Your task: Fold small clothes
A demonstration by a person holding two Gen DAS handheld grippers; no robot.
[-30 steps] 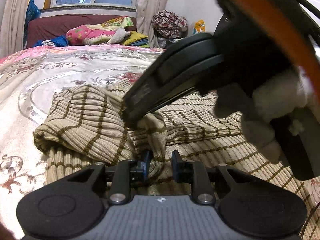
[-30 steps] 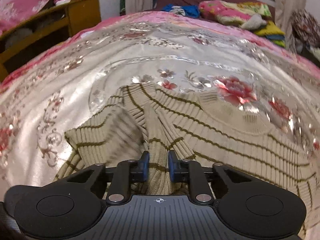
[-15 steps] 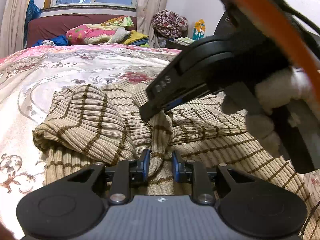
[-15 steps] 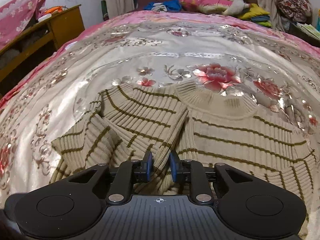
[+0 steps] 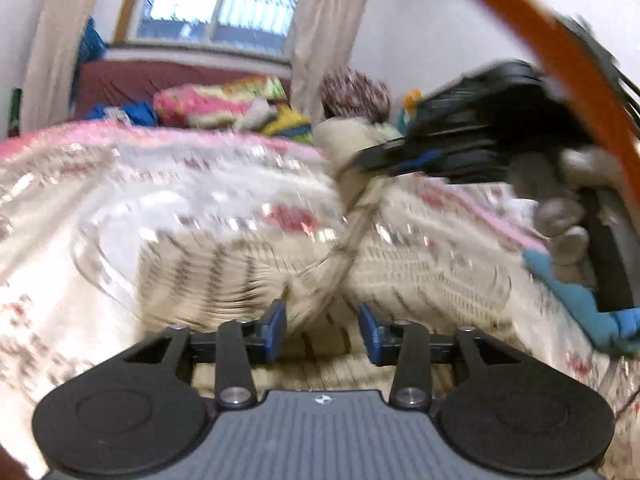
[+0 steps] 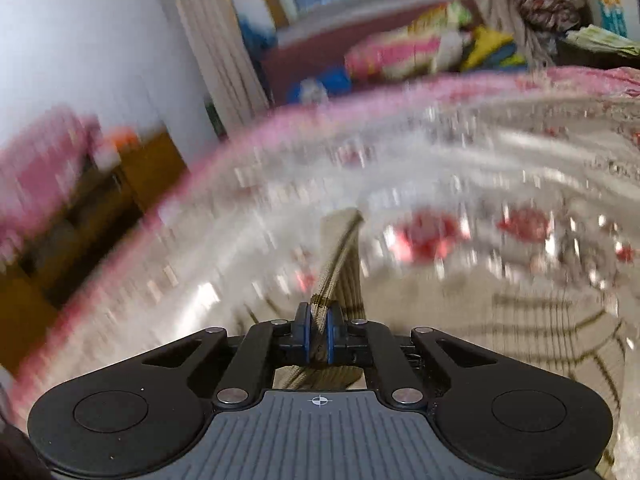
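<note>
**Sweater sleeve pinched and raised over the bed**

Sweater [image 5: 420,268], beige ribbed knit with thin brown stripes, lies spread on the bed [image 5: 120,208], whose cover is a shiny cream fabric with red flowers and a pink edge. In the left wrist view the garment's body fills the lower middle of the frame, from about 8 o'clock round to 4 o'clock of centre, heavily blurred.

One sleeve [image 6: 340,256] is drawn up off the rest. In the right wrist view it runs from the claw tips at 6 o'clock straight up toward the centre, a narrow folded band ending in a squared cuff. The right claw [image 6: 318,338] is clamped tight on it: the blue pads press the knit from both sides with no gap to be seen.

From the left wrist view that same right claw [image 5: 360,162] shows at 2 o'clock, raised above the bed, a twisted strand of sleeve hanging from its tip down to the garment. A gloved hand [image 5: 568,204] holds its handle at 3 o'clock.

The left claw [image 5: 322,330] sits at 6 o'clock of its own view, its jaws opening, the blue pads set apart. Bunched knit lies between them and just beyond; the left pad looks near the fabric, but blur hides whether it touches.

Beyond the bed, at 11 to 12 o'clock, stand a window [image 5: 224,4] with pale curtains and a heap of bright bedding [image 5: 216,106].
</note>
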